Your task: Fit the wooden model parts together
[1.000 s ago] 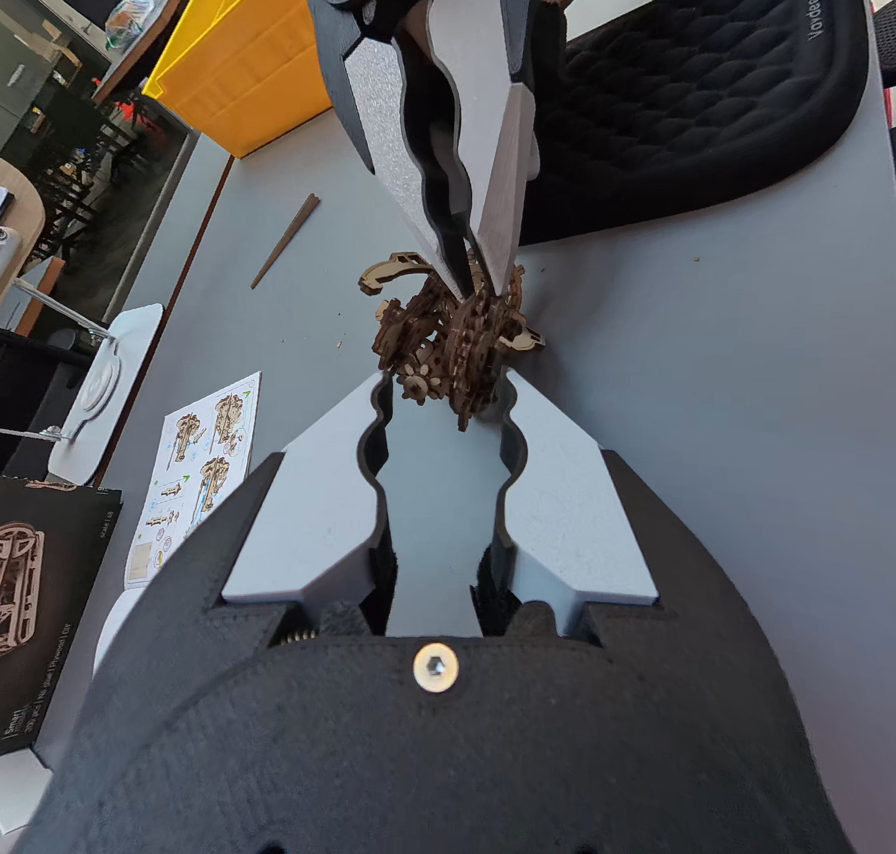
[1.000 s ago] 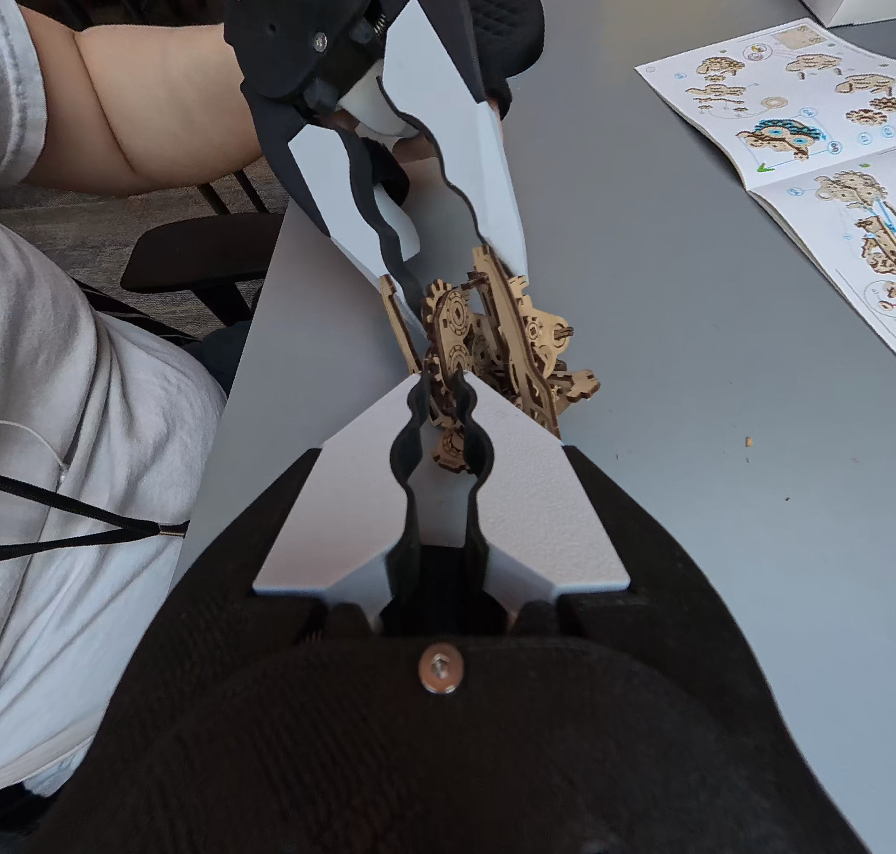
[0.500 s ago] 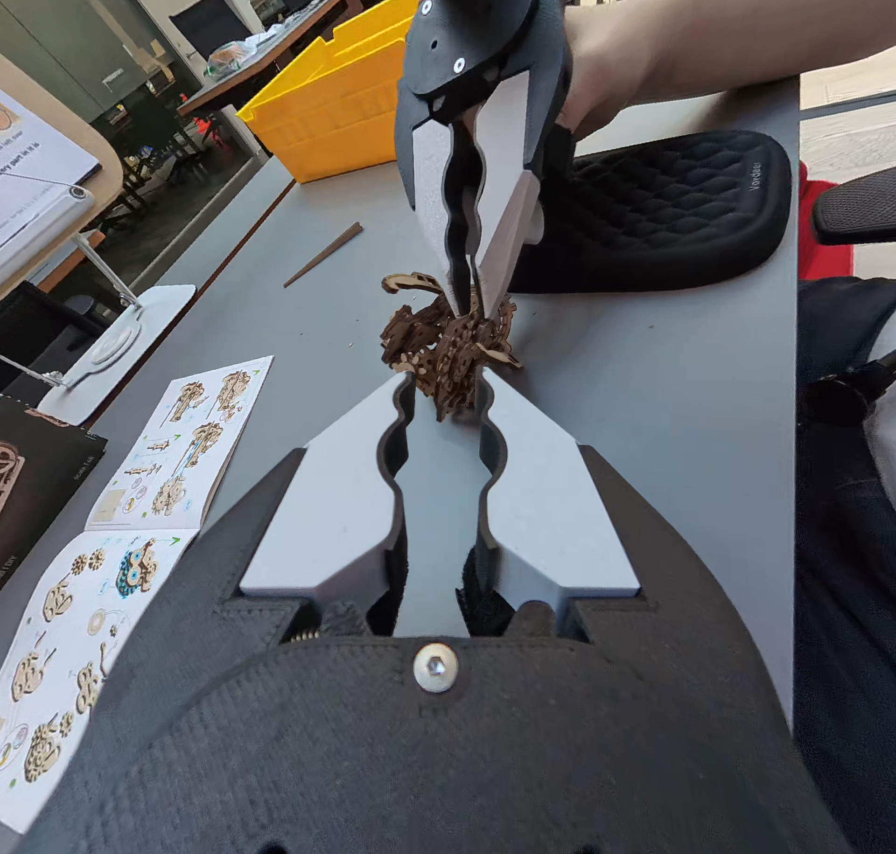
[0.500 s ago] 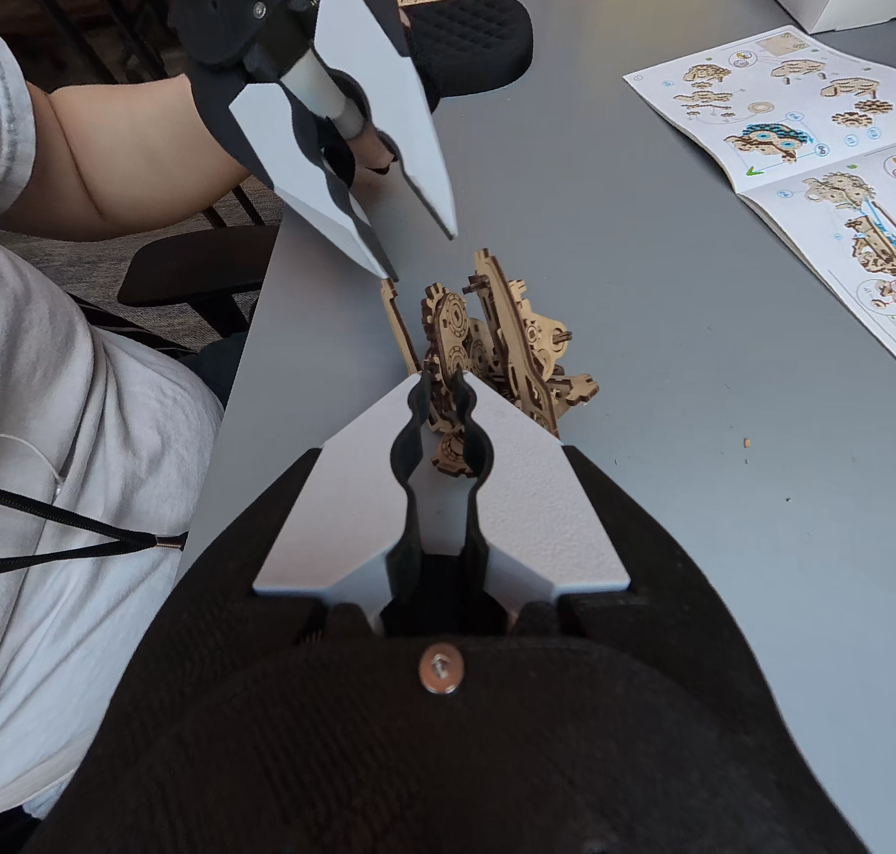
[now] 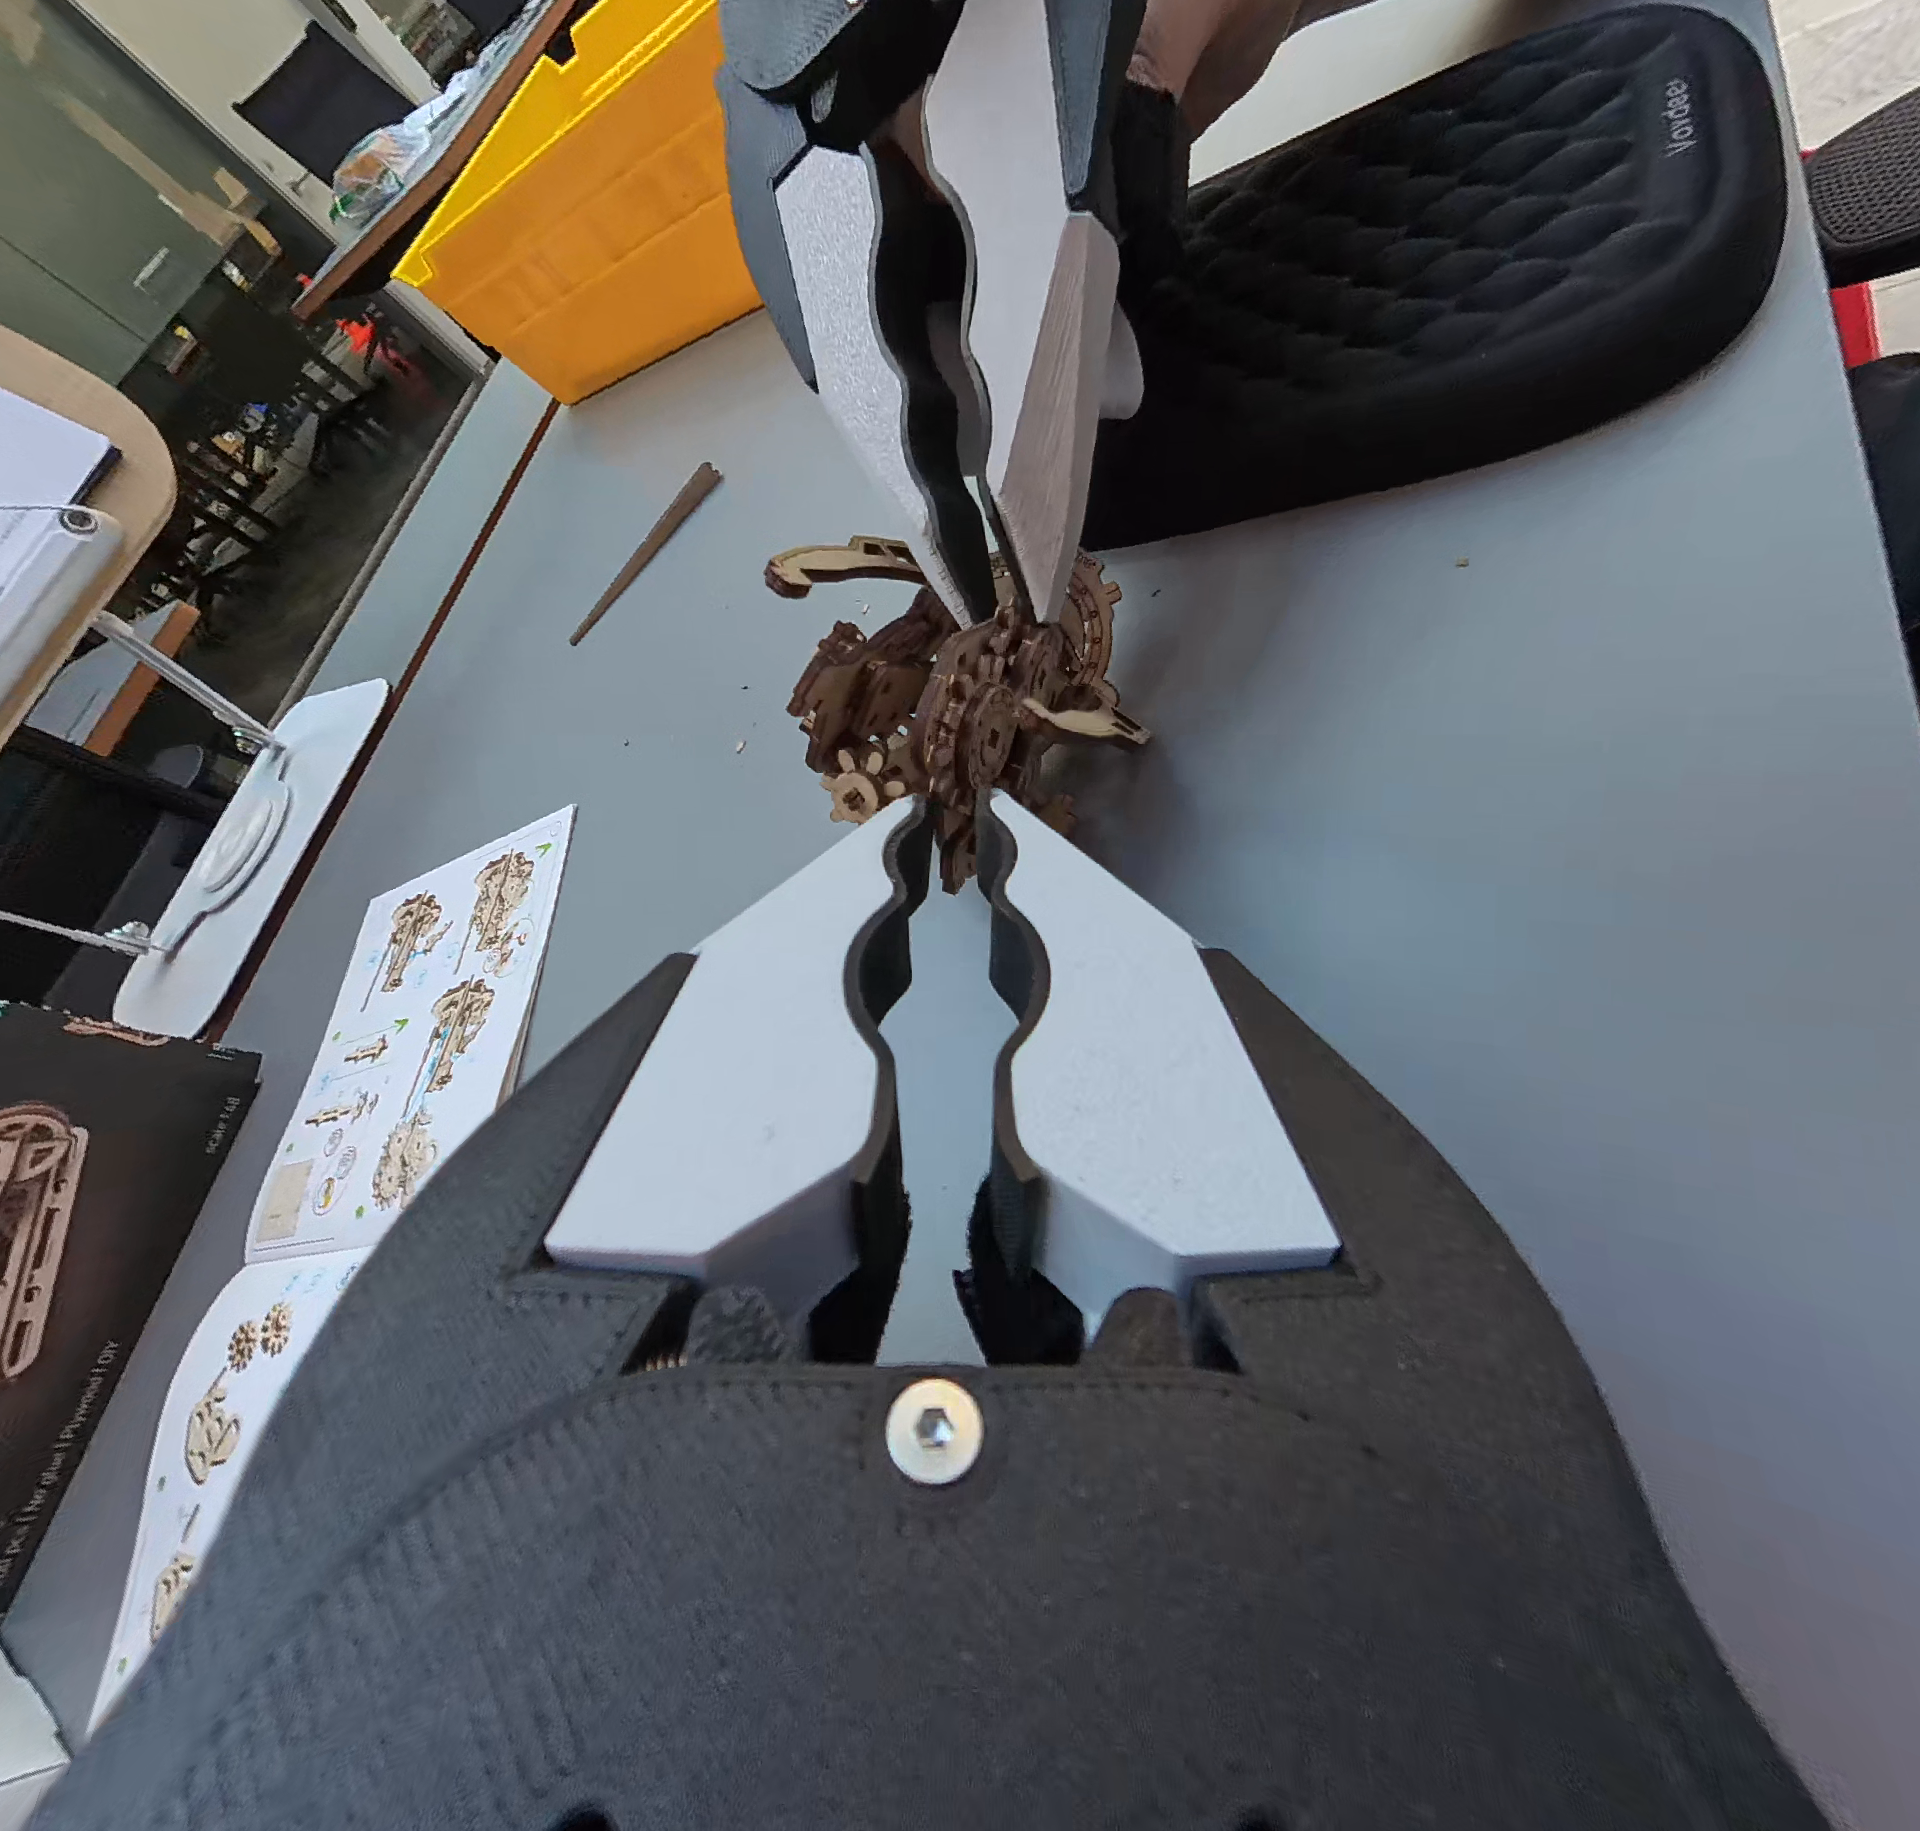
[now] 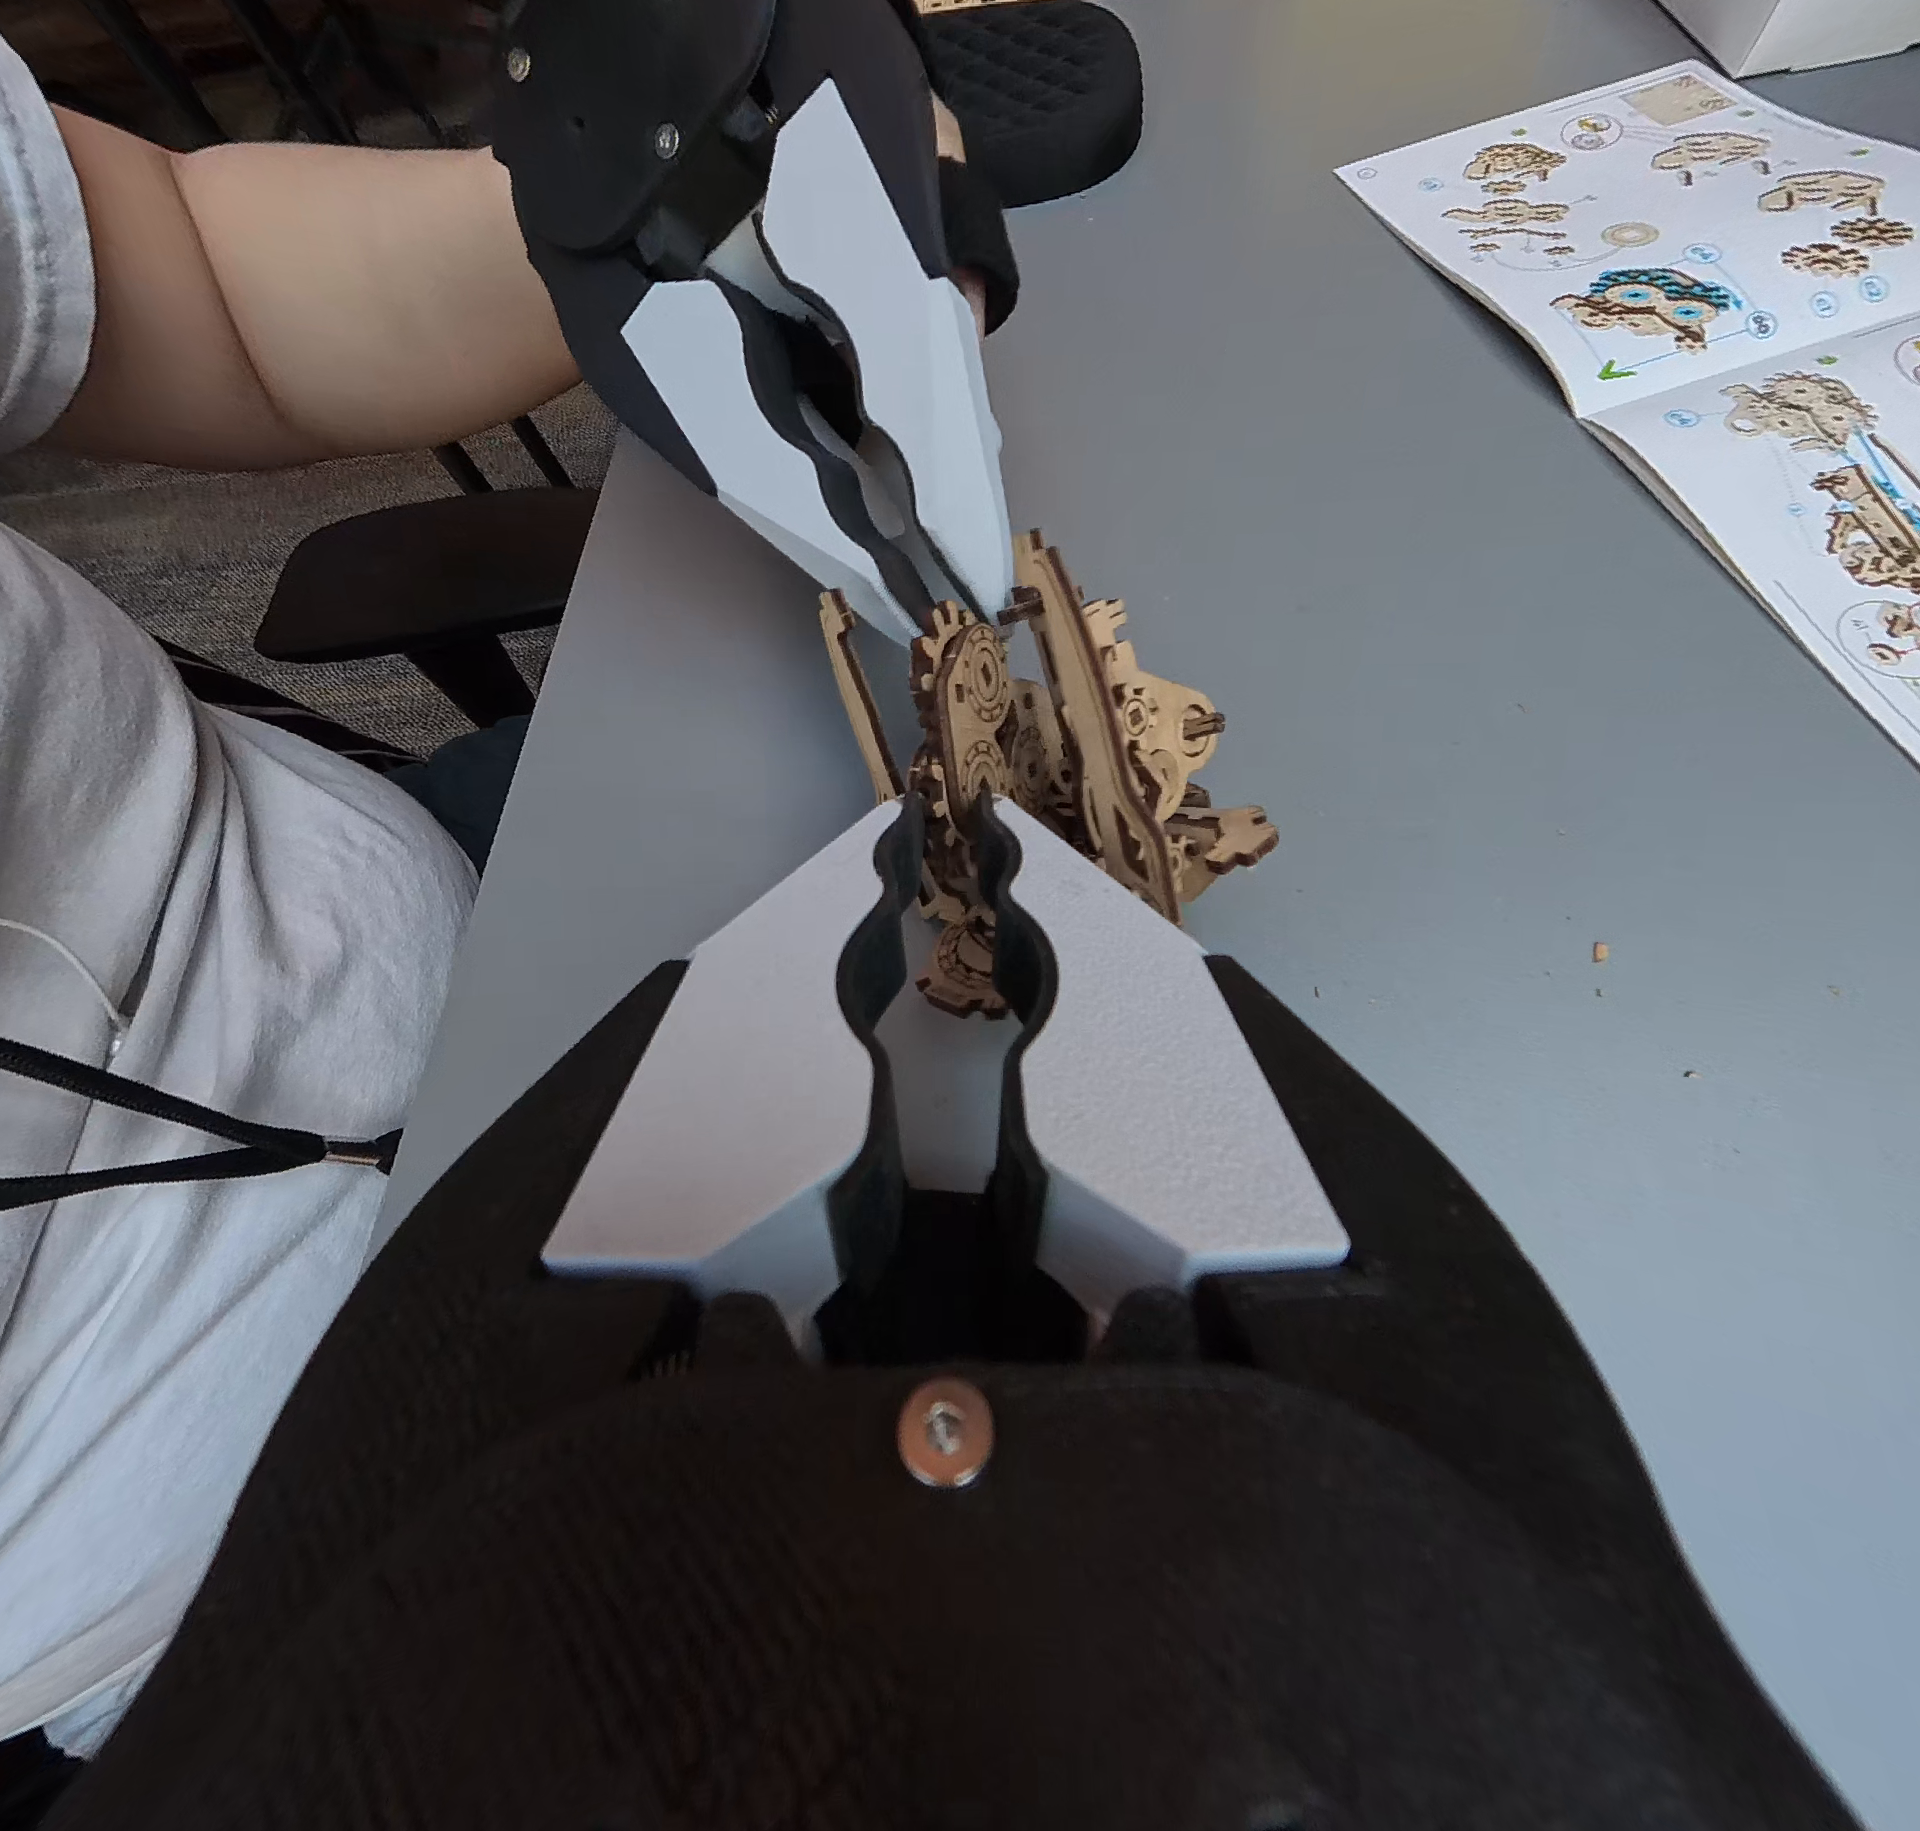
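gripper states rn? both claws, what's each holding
Left claw: closed on the wooden model, near edge.
Right claw: closed on the same model, gripping a gear plate from the opposite side.

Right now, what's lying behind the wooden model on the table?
In the left wrist view, behind the wooden model lie a loose curved wooden piece, a thin wooden stick and a black cushion. The right gripper covers the table directly behind it.
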